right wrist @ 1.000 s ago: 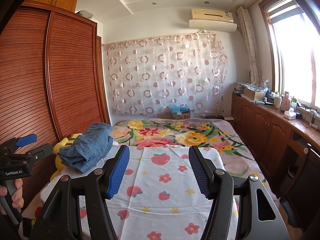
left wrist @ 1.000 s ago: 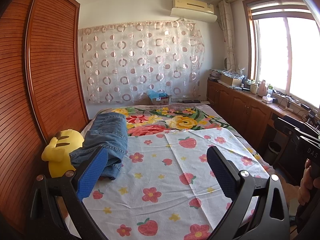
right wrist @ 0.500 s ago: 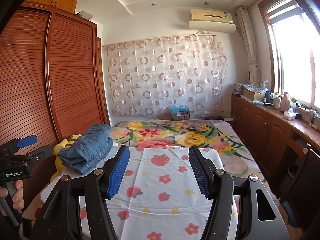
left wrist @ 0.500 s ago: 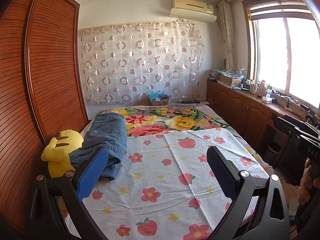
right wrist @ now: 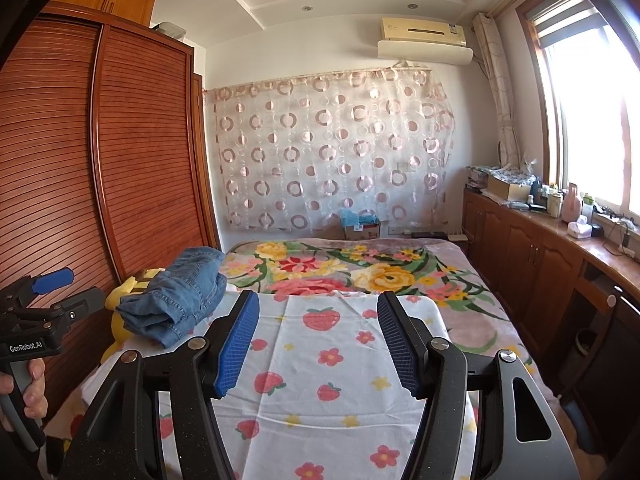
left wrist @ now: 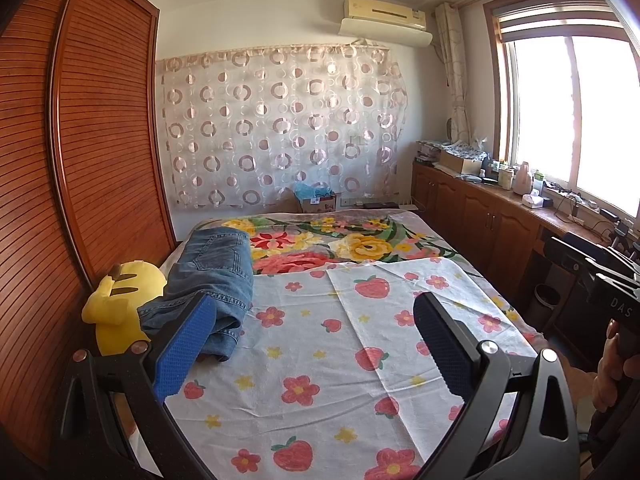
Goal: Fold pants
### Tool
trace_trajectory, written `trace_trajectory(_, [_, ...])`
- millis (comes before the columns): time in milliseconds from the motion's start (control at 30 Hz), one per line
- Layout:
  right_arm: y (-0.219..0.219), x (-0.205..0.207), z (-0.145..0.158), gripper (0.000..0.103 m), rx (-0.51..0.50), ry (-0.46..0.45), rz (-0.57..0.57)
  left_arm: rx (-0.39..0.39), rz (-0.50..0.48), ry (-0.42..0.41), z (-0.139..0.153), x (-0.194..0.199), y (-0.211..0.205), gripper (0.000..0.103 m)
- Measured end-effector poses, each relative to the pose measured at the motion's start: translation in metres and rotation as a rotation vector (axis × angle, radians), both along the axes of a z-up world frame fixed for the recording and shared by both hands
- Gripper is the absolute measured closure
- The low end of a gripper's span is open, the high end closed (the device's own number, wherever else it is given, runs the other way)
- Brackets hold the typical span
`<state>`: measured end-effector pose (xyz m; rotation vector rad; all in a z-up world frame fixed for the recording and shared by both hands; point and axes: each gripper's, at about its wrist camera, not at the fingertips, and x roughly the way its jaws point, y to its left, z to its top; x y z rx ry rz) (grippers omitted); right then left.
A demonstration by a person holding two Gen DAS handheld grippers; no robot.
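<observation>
Left gripper [left wrist: 316,344]: jaws spread wide, nothing between the blue pads, held above the sheet.
Right gripper [right wrist: 318,340]: jaws spread apart, empty, also above the sheet; its blue pads frame a printed strawberry.
Jeans [left wrist: 212,276]: folded into a thick blue bundle, lying at the bed's wardrobe side. In the left wrist view the bundle sits just beyond and behind the left-hand jaw, whose tip overlaps its near edge in the picture; whether they touch I cannot tell. In the right wrist view the jeans [right wrist: 176,300] lie off to the left of the left-hand jaw, clear of it.
Plush toy [left wrist: 120,304]: yellow, wedged between the jeans and the wardrobe [left wrist: 80,160], partly under the bundle.
Sheet [left wrist: 320,360]: white with strawberries and flowers, spread flat below and ahead of both pairs of jaws.
Blanket [left wrist: 340,244]: large floral print, beyond the sheet, past the jaw tips.
Hands: a hand [right wrist: 24,388] grips the left gripper's handle at the left edge of the right wrist view; another hand [left wrist: 612,364] shows at the right edge of the left wrist view.
</observation>
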<state>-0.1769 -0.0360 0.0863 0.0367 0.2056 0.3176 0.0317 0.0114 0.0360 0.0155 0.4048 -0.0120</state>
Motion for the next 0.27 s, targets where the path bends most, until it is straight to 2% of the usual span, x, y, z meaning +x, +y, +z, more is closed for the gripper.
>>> trace_trajectory(267, [0.0000, 0.0002, -0.0007, 0.039, 0.000, 0.000, 0.000, -0.001, -0.001, -0.001, -0.0003, 0.0000, -0.0004, 0.004])
